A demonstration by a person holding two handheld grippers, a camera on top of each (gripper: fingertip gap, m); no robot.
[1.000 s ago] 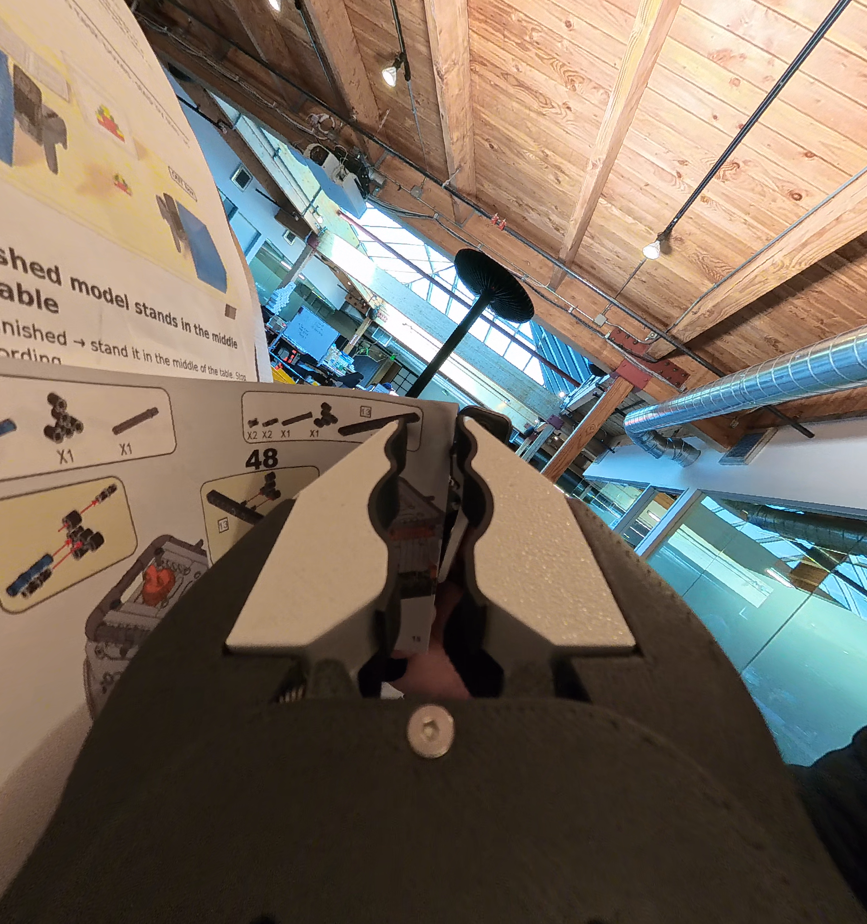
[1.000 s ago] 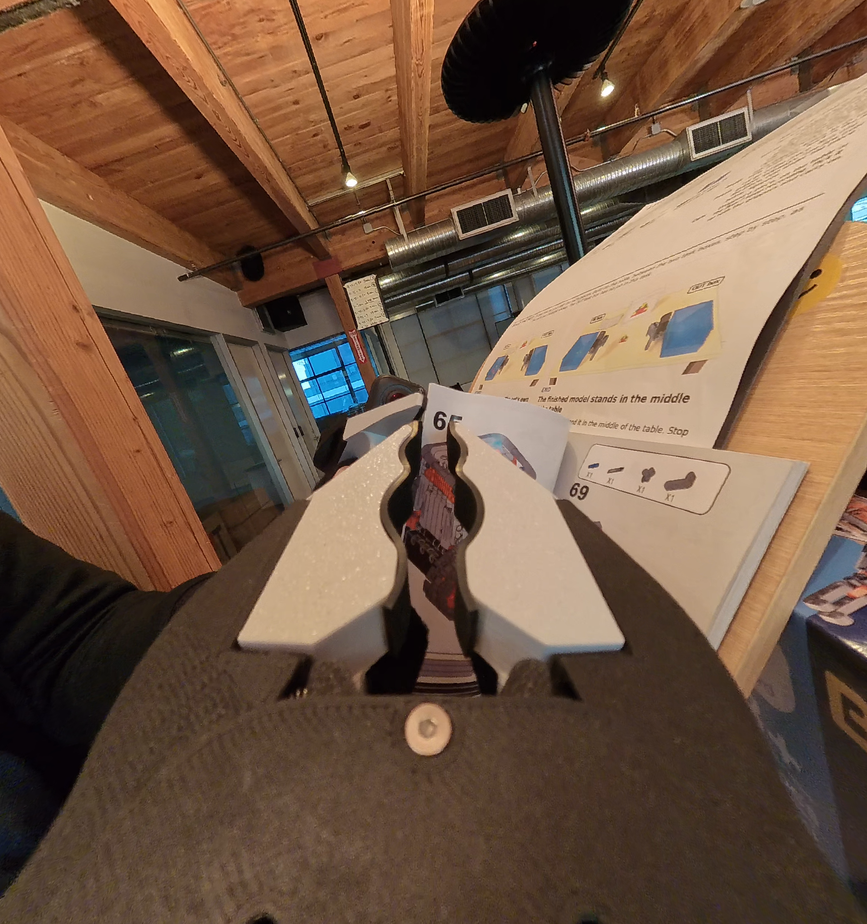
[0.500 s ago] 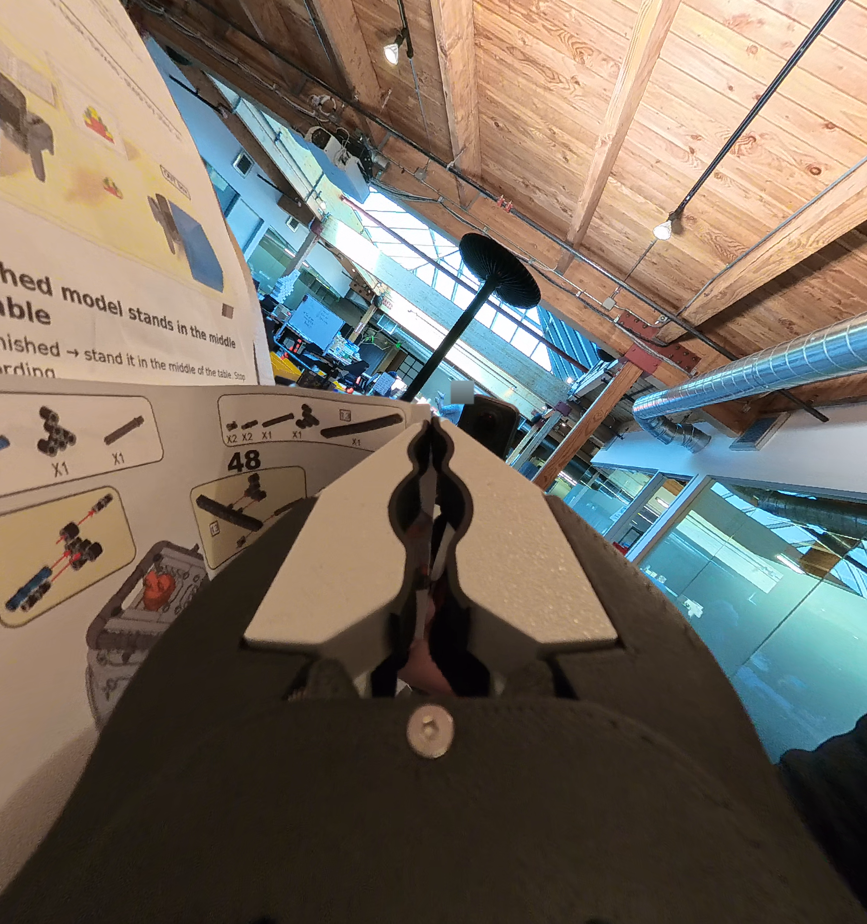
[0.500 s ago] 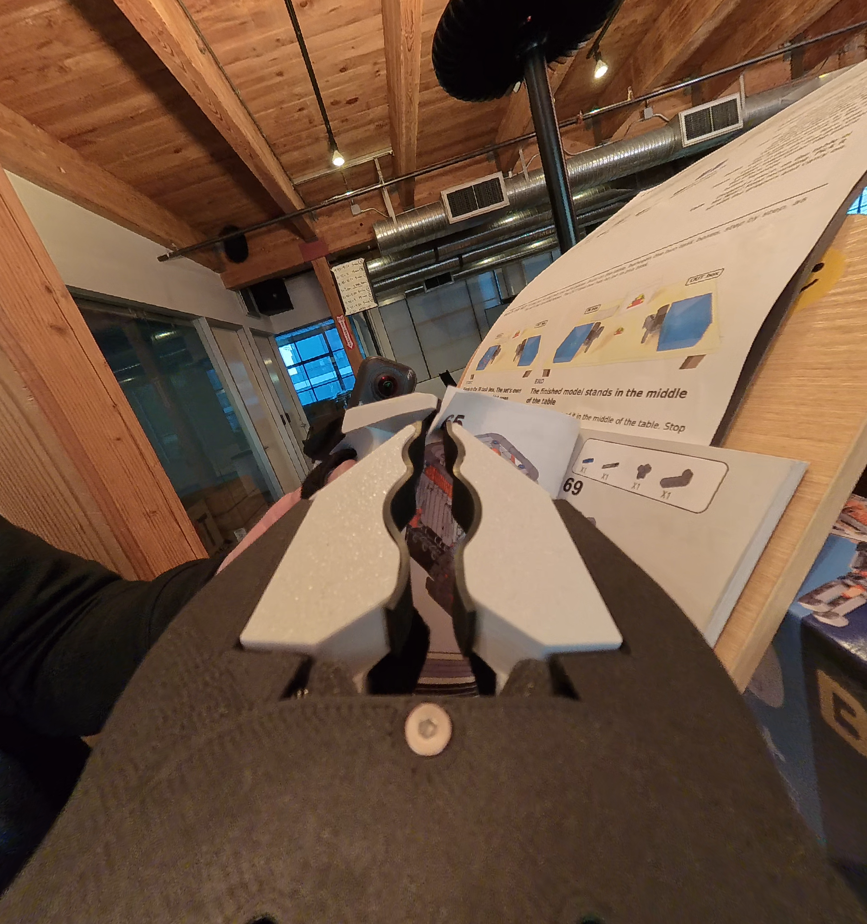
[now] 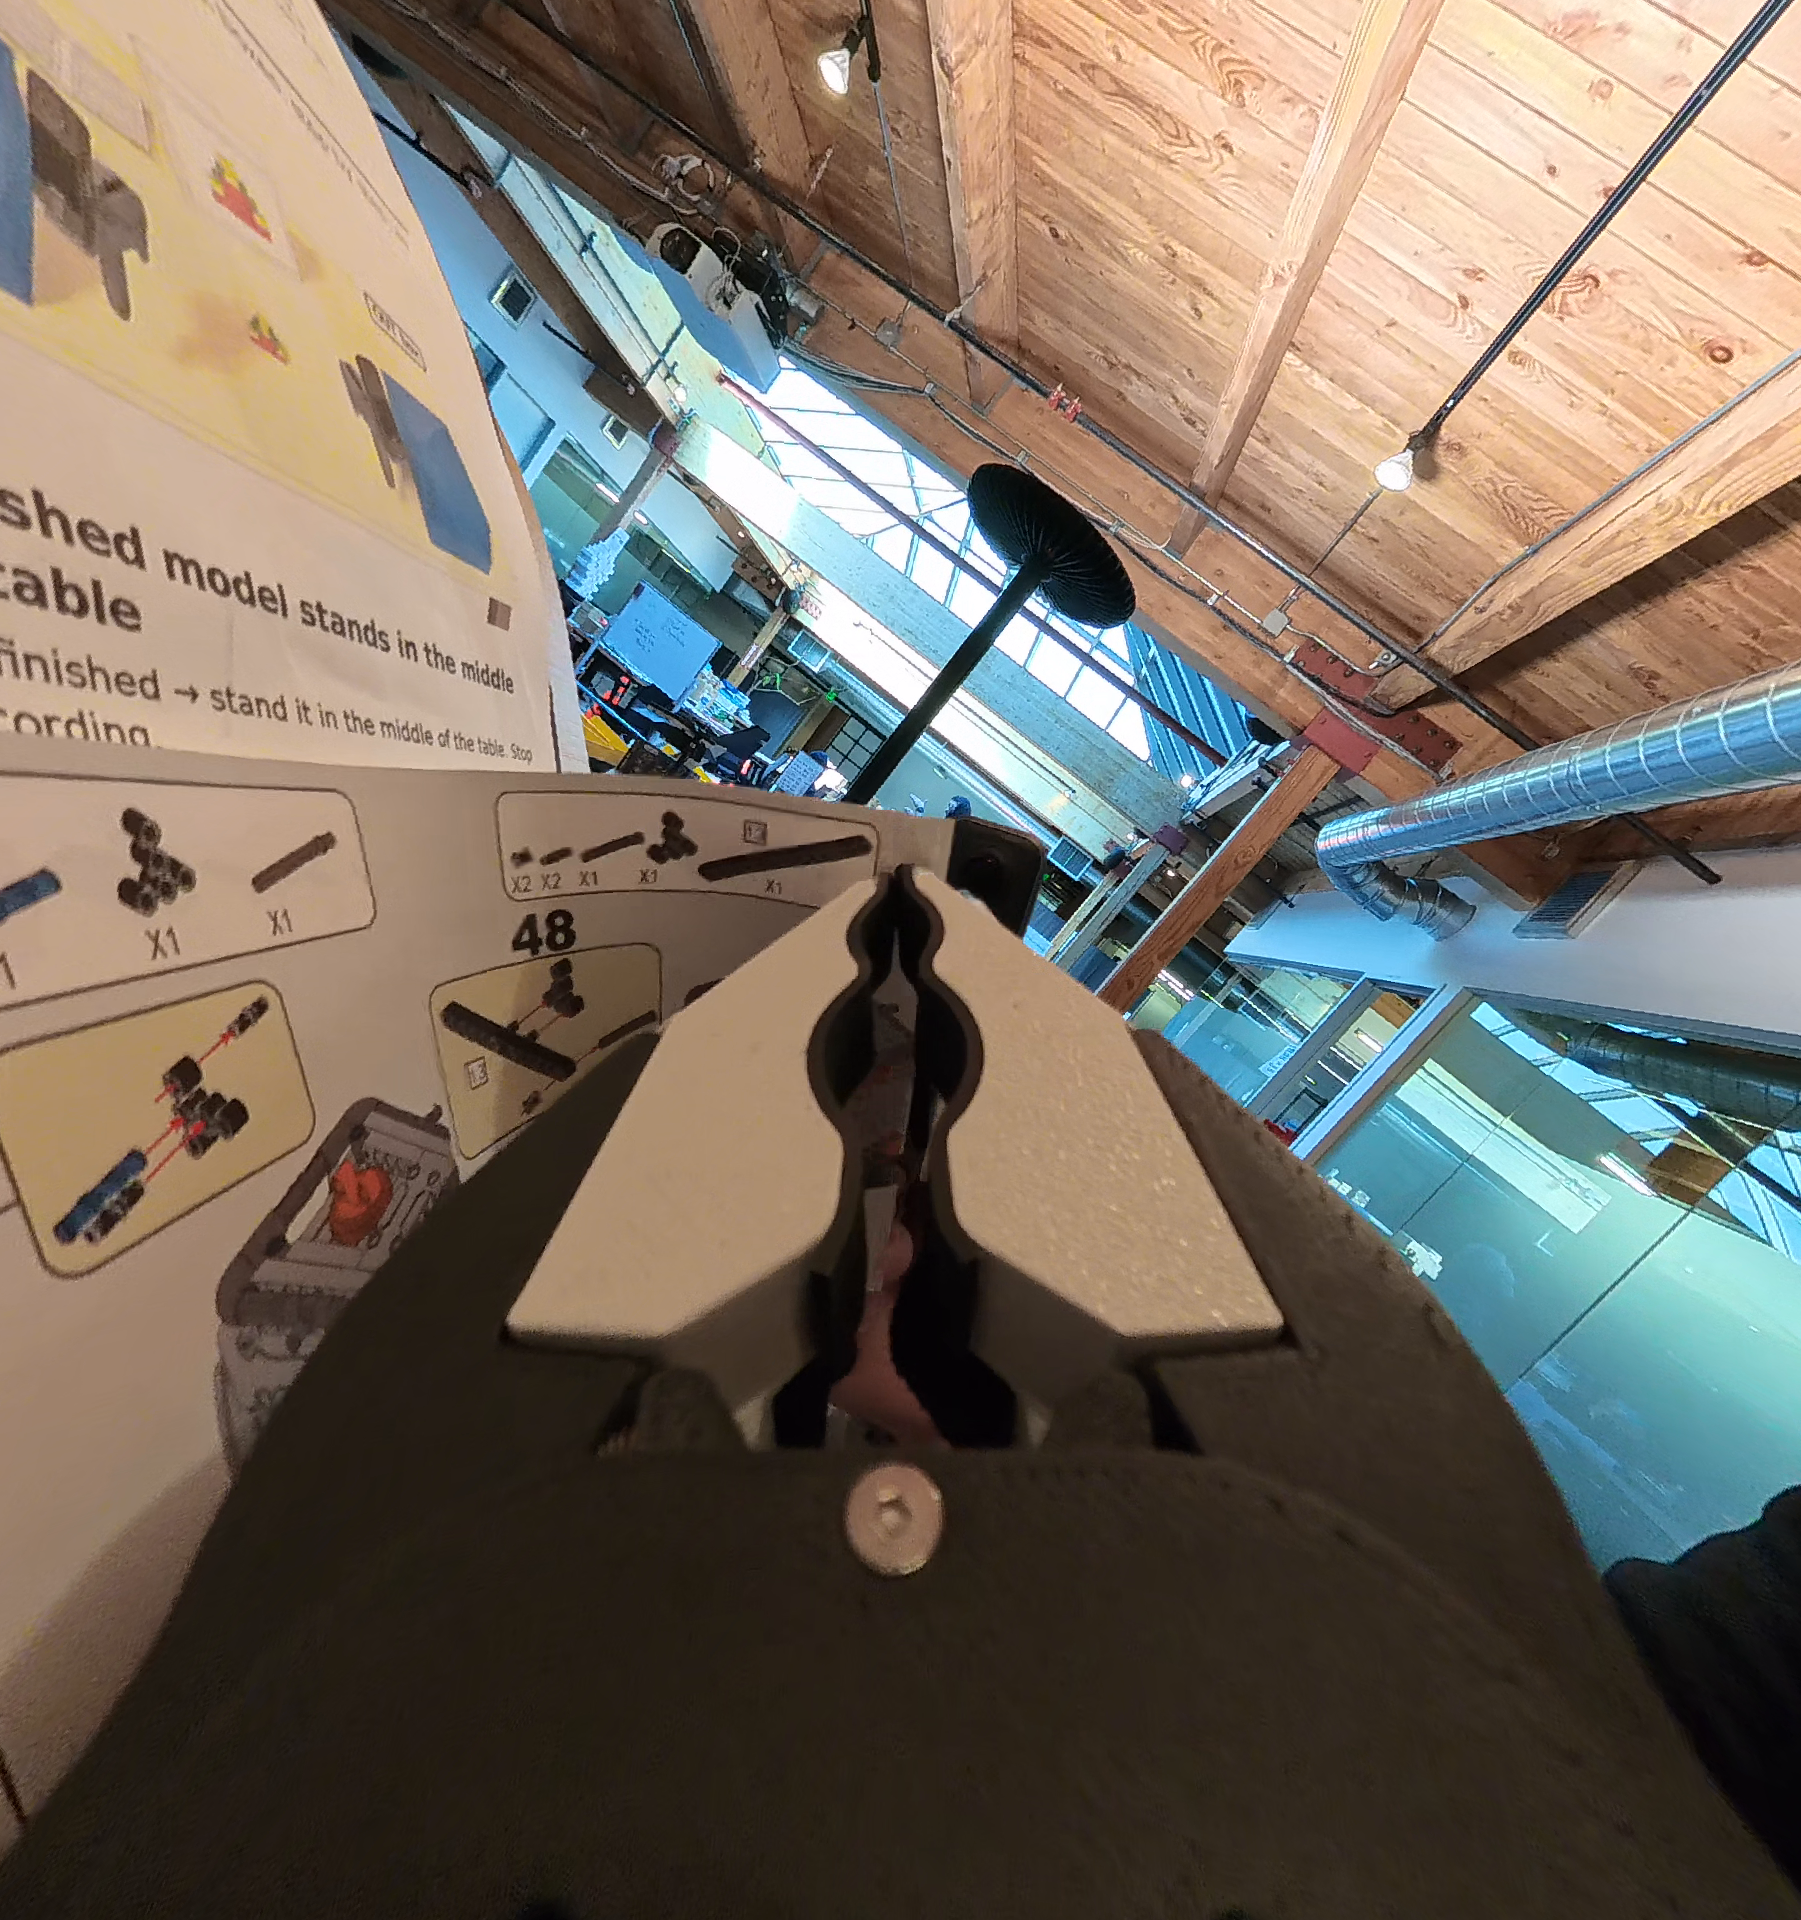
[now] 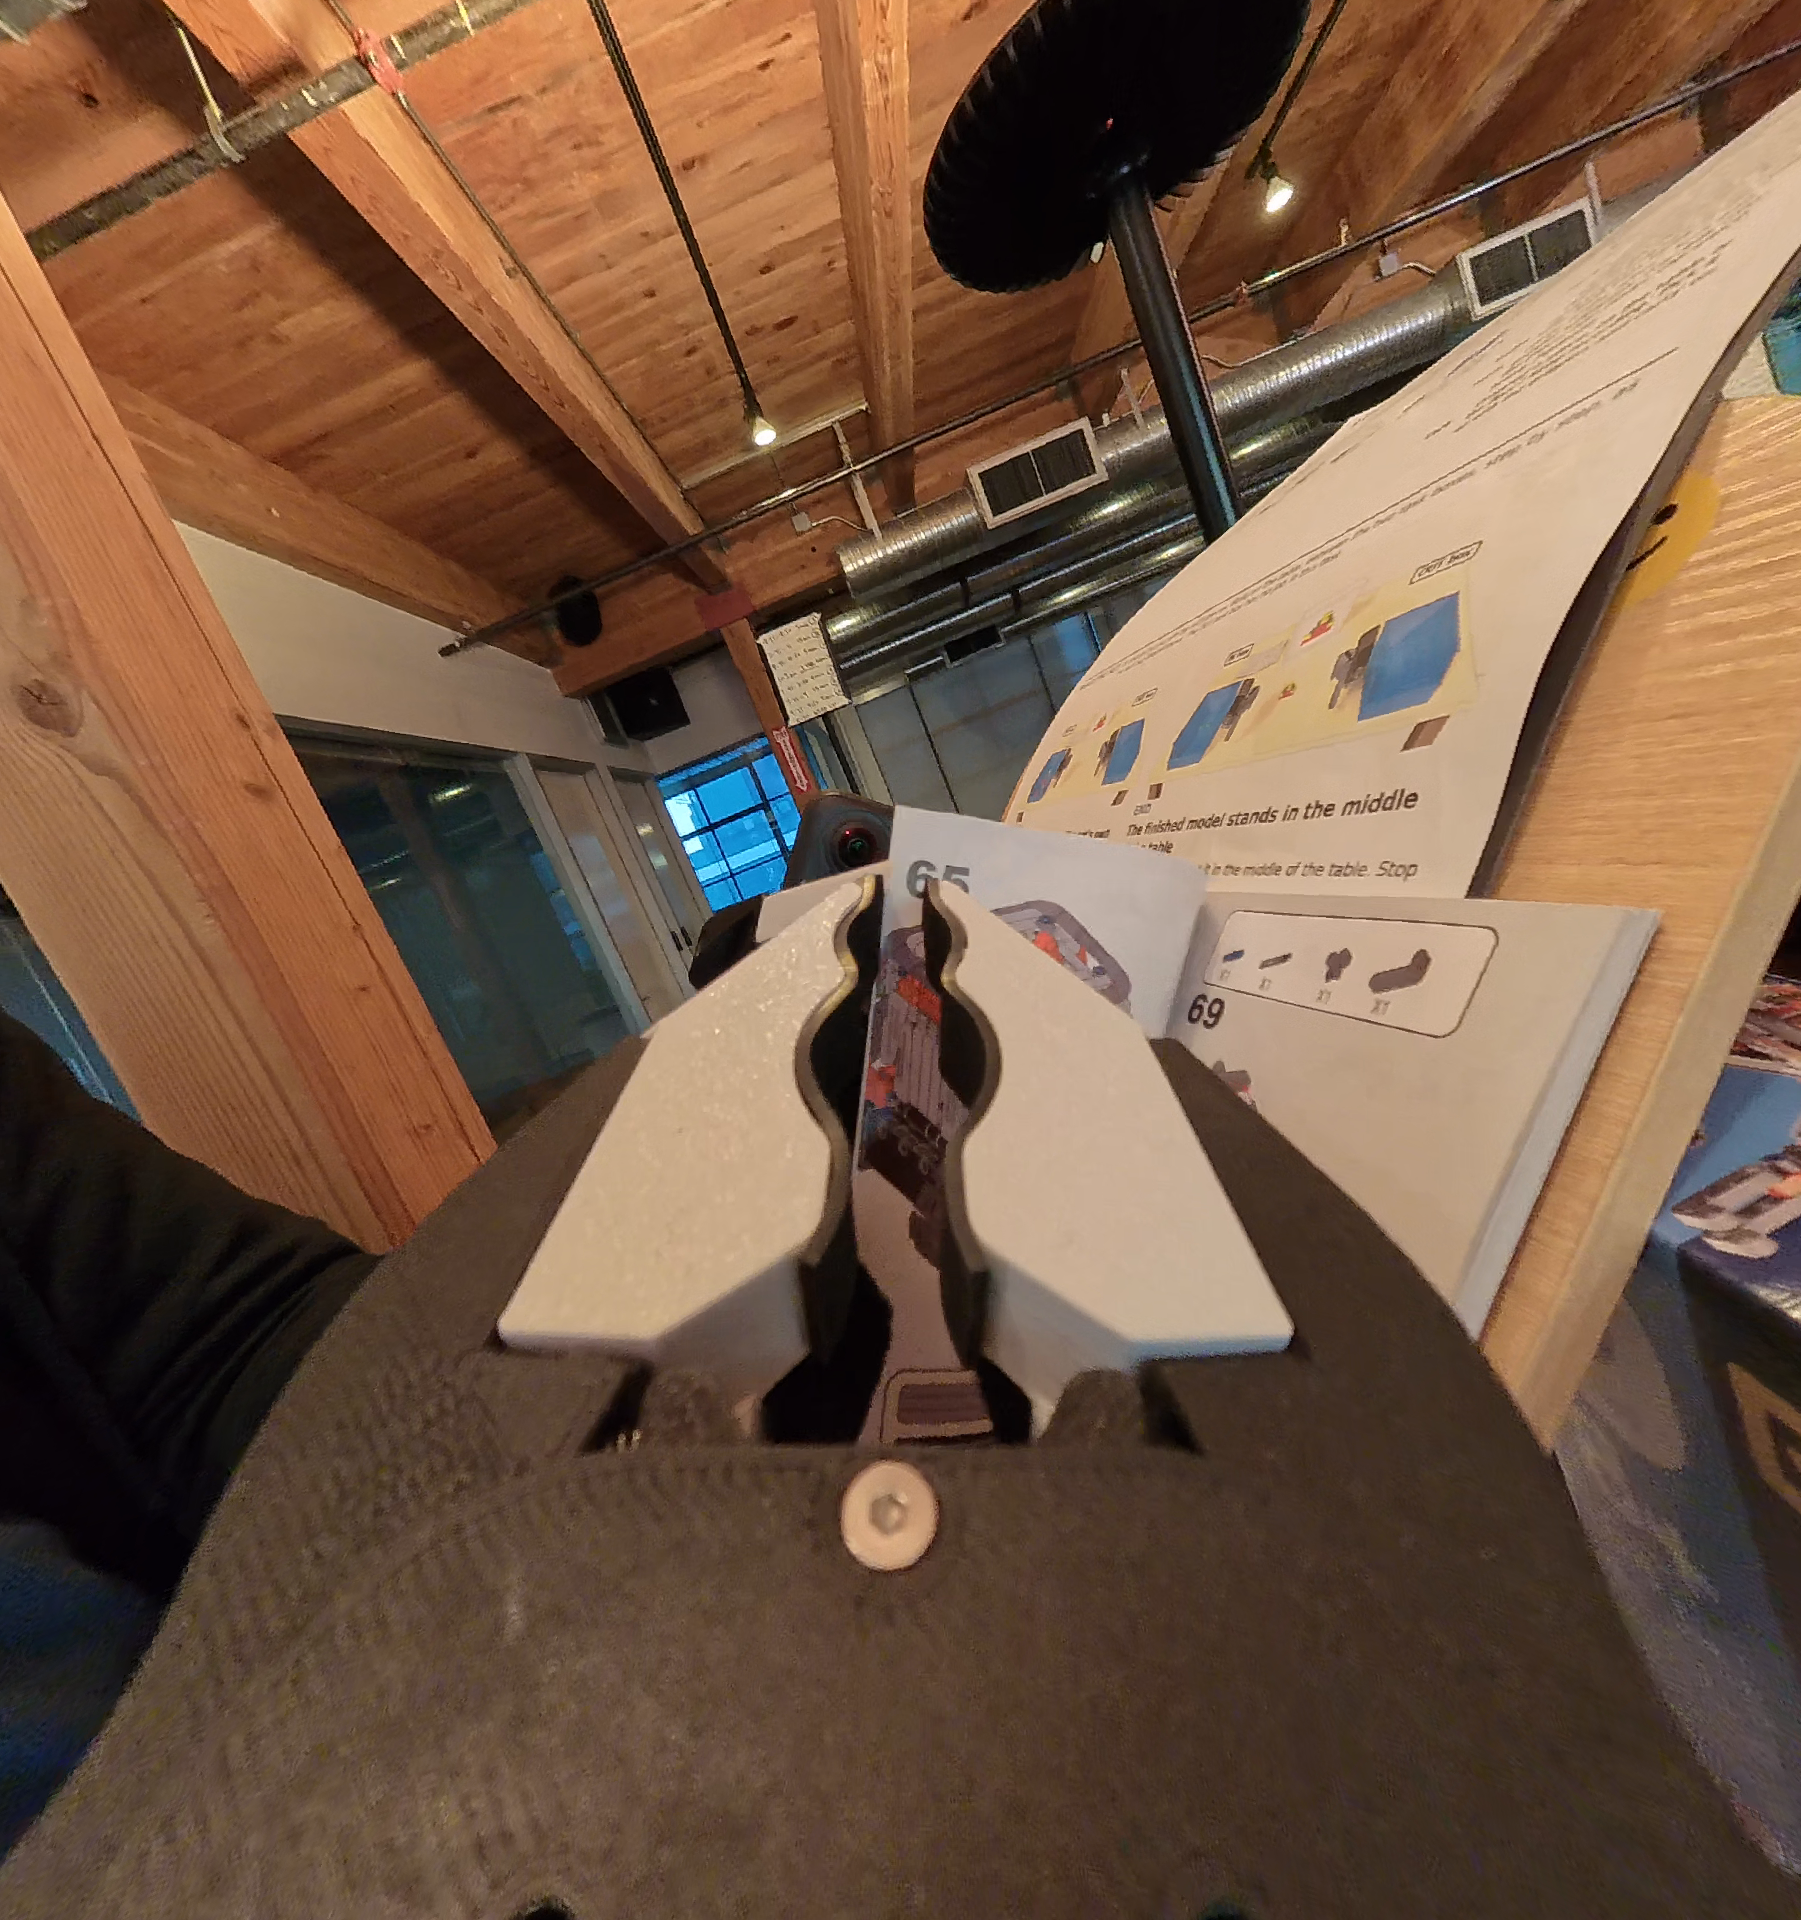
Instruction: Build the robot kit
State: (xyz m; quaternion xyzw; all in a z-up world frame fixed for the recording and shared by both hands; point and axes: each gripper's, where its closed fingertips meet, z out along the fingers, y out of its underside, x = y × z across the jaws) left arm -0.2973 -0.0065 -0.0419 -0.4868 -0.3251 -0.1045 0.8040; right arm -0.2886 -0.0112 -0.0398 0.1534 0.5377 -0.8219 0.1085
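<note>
1. We start with the thin printed page of the grey instruction booklet [image 6: 1021, 883]: in the right wrist view it stands on edge at frame centre, its long edge running up between the two grey fingers and out past their tips.
2. Our right gripper [image 6: 904, 896] has its fingers drawn nearly together with that page in the narrow slot; the tips look to pinch it, though we cannot see the contact itself.
3. In the left wrist view, the left gripper [image 5: 901, 883] is closed tip to tip at frame centre, with a sliver of printed paper in the hollow behind the tips. So it grips a leaf too.
4. The open booklet spread [image 5: 252, 987] lies to the left of those fingers, filling the left middle of the frame.
5. The left gripper's fingertips also show just behind the page in the right view, so both sit at the same sheaf.
6. Behind the booklet leans a large white printed sheet [image 6: 1395, 644] on a pale wooden board [image 6: 1706, 831], upper right.
7. A blue printed box [image 6: 1789, 1195] sits at the right edge.
8. Overhead we see a black round lamp on a pole [image 5: 1052, 540].
</note>
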